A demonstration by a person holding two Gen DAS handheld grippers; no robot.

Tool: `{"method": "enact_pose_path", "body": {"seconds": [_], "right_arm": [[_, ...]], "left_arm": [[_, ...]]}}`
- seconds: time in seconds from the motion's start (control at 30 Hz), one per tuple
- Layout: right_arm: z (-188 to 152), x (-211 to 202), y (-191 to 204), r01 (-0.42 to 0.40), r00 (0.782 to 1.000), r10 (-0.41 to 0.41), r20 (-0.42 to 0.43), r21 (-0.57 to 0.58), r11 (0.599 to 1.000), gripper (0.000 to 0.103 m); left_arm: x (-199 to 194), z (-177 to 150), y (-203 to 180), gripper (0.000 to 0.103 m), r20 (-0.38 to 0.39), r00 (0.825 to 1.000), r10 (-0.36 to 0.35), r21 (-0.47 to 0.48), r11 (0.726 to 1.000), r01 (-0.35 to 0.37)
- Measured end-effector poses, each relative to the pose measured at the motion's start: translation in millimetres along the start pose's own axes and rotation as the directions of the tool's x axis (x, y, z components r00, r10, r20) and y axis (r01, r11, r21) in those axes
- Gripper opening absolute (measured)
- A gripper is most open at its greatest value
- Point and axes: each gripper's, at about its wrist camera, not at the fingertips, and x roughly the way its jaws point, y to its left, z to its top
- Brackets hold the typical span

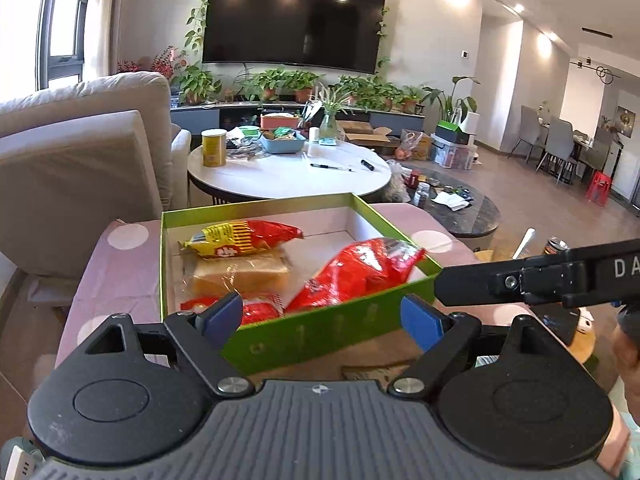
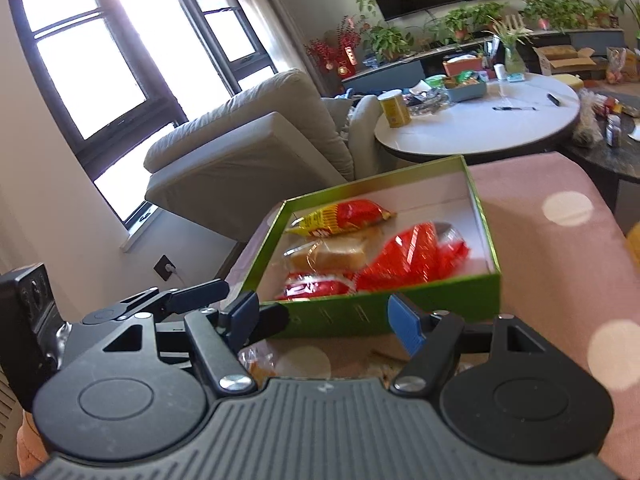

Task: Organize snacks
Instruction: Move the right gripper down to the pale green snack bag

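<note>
Red snack bag (image 2: 412, 258) motion-blurred, lowest red packet (image 1: 256, 312) partly hidden behind box wall (image 1: 320, 332)

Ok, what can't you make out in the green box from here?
- Left wrist view: the red packet nearest the camera is half hidden by the box wall and a left gripper finger.
- Right wrist view: the big red bag is blurred, print unreadable.
- Both views: the bread is partly under the yellow-red packet.

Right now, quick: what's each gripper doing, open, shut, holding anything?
Left gripper: open, holding nothing, at the near wall of the green cardboard box.
Right gripper: open, holding nothing, also before that box.
</note>
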Motion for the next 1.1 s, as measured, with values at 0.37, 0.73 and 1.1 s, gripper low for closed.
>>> {"method": "enact_pose_path", "body": {"seconds": [0.37, 0.73, 1.1], "right_arm": [[-30.2, -34.4, -25.5, 0.111, 0.994, -0.111, 0.012, 0.002, 0.994, 0.069], [-64.8, -40.3, -72.3, 0.287, 0.956, -0.28, -0.083, 0.085, 0.954, 0.069], [-94.9, -6.8, -37.5, 0.146, 0.962, -0.128, -0.242, 0.056, 0.988, 0.07]], "left_arm": [[-20.0, -28.0, -26.8, 0.085, -0.038, 0.998, -0.055, 0.013, 0.998, 0.056], [-19.4, -45.0, -58.4, 0.085, -0.089, 0.991, -0.105, 0.066, 0.992, 0.111], [-35.3, -44.2, -19.3, 0.085, -0.046, 0.999, -0.015, -0.03, 0.999, 0.014]]}}
